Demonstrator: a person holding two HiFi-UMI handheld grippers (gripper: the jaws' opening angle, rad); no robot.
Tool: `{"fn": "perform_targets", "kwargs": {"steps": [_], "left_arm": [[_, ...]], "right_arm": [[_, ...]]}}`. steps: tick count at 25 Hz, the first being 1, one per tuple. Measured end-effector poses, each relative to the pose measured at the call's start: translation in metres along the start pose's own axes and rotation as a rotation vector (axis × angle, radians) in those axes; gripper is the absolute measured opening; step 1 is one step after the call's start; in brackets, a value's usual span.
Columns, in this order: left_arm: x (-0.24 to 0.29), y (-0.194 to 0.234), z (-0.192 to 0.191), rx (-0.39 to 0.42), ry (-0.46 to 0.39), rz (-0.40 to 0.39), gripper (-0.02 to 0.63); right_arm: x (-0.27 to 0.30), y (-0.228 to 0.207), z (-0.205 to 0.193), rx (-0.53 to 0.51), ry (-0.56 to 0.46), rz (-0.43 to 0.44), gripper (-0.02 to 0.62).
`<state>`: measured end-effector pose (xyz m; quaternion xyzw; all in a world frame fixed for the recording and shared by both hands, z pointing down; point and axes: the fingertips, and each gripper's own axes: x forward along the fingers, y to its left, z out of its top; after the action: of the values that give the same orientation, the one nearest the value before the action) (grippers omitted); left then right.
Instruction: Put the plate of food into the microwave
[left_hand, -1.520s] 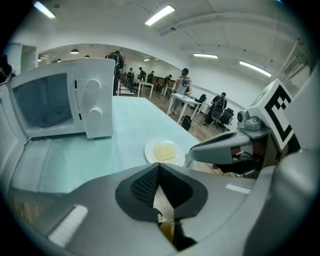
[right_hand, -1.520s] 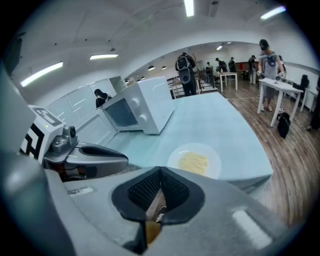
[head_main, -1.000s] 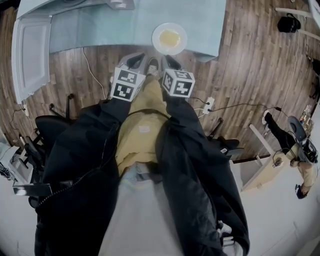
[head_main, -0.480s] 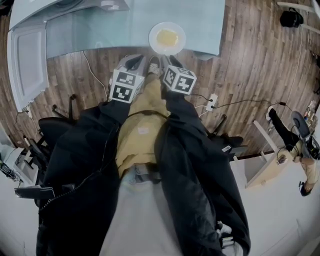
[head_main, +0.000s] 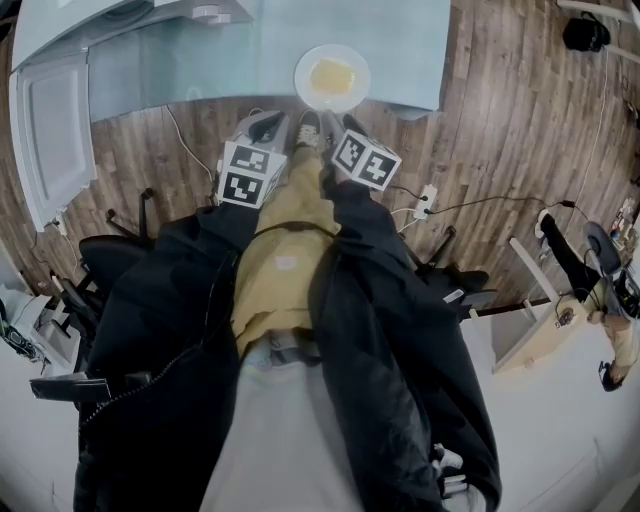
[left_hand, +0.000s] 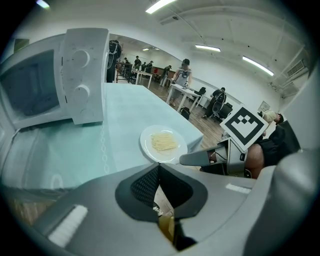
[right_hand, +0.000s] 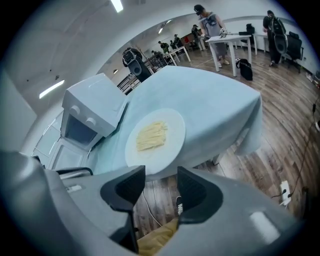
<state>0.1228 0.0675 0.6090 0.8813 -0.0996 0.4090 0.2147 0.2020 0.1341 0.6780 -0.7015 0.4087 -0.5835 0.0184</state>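
Closest to the person, both tools hang over the wooden floor (head_main: 500, 120), short of the worktop (head_main: 400, 50). The left hand-held gripper (left_hand: 158, 169) has its jaws pressed together on nothing, while the right hand-held gripper (right_hand: 161, 176) is spreading its jaws, with nothing between them yet. Just beyond their tips, at the worktop's near edge, sits the round white plate (right_hand: 166, 151) with a small heap of pale noodles (right_hand: 151, 135). It lies ahead of both, a little left of the right one's line and nearer to it, so that hand looks better placed to take the rim. Being round, it favours no axis. Farther back and to the left stands the microwave (left_hand: 82, 75), its door (head_main: 50, 130) swung open.
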Motion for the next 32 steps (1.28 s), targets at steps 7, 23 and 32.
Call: {"fn": "perform_targets", "kwargs": {"steps": [7,23,32], "left_arm": [[0.005,0.002,-0.004,-0.008,0.018,-0.004,-0.005],[0.004,0.006,-0.012,-0.016,0.034,0.011,-0.005],[-0.003,0.008,-0.014,-0.020,0.023,0.026,-0.005]], "right_arm": [[0.013,0.002,0.012,0.110,-0.049,0.085,0.190],[0.017,0.018,0.017,0.456,-0.084,0.366,0.029],[0.005,0.031,0.020,0.480,-0.132,0.479,0.012]]}}
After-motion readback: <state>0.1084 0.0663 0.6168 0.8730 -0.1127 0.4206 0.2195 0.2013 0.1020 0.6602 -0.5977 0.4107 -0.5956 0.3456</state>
